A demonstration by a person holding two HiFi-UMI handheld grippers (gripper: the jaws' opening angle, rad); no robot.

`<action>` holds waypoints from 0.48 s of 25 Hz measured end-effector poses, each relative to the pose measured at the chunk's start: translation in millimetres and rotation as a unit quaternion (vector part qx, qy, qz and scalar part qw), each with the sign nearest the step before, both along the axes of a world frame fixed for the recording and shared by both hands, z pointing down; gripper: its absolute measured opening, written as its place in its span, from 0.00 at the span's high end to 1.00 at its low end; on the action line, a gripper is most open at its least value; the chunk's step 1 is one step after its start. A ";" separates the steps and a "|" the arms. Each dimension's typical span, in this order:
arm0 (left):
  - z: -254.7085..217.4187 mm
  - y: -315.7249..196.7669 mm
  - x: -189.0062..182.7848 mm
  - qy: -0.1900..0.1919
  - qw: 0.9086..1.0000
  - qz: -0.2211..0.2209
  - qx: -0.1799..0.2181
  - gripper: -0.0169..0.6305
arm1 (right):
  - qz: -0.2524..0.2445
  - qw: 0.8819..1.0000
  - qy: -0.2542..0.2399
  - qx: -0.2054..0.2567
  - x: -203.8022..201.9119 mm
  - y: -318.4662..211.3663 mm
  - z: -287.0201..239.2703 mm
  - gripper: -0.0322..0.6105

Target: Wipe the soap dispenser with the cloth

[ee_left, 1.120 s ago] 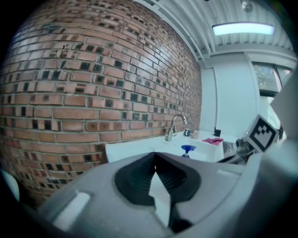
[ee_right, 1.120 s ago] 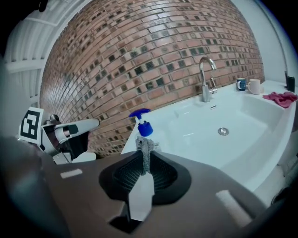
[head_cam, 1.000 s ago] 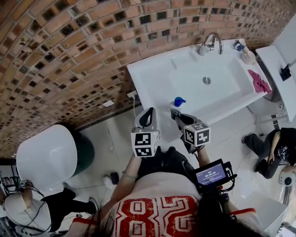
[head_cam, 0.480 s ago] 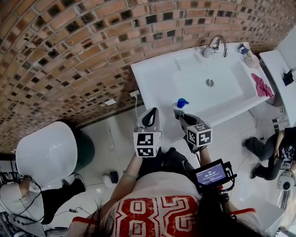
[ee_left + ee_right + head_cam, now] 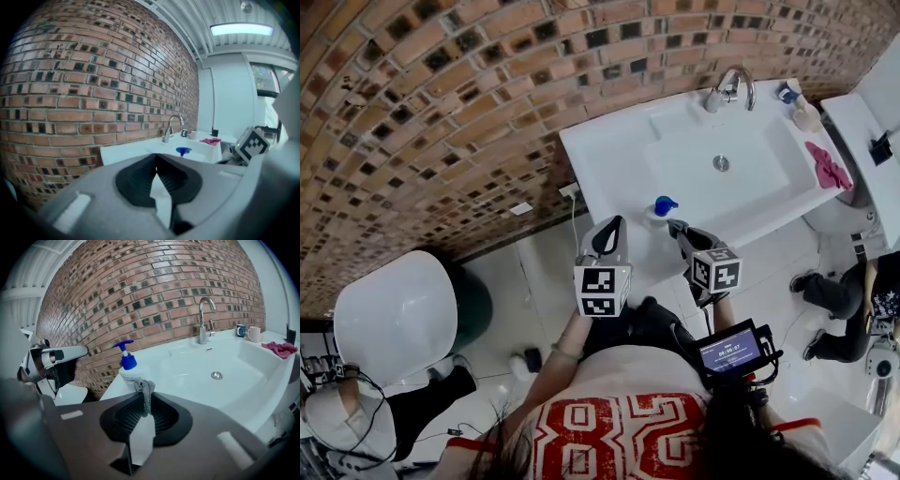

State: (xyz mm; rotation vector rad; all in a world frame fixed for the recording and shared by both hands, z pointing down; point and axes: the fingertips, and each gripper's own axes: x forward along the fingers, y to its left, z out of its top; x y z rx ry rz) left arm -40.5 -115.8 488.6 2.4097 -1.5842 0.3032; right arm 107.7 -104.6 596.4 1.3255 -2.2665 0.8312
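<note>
Right tongs (image 5: pixel 143 394) are pressed together on a small scrunched grey cloth (image 5: pixel 145 389), which pokes up out of the tips in a little wad. The left tongs (image 5: pixel 156 157) are closed too, tips meeting, with nothing in them. The soap dispenser, a squat white plastic bottle with a blue pump top (image 5: pixel 126 372), stands upright on the front rim of the white ceramic sink counter (image 5: pixel 605 150), over toward its left side. In the right gripper view the cloth wad sits right up in front of the bottle's lower body, but I honestly can't tell whether it's touching or just shy of it. In the head view the left tongs hang off the counter's front edge, just to the left of the bottle. Further back there's a curved chrome tap (image 5: pixel 729 89) against the brick wall (image 5: pixel 441 103), and a crumpled pink rag (image 5: pixel 828 165) lies on the counter's far right end, well apart from the dispenser.
</note>
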 end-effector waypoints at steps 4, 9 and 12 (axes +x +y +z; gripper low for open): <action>1.7 0.1 -1.4 0.001 1.000 -0.001 -0.002 0.97 | 0.007 1.000 -0.002 -0.002 2.9 0.9 0.9 0.88; 4.2 -1.0 -5.3 0.001 1.000 -0.009 -0.004 0.97 | -0.044 0.999 -0.007 -0.011 -35.2 14.2 5.7 0.88; 2.6 -2.9 -8.7 0.002 1.000 -0.014 -0.002 0.97 | -0.077 0.997 0.000 -0.020 -57.2 13.6 15.3 0.88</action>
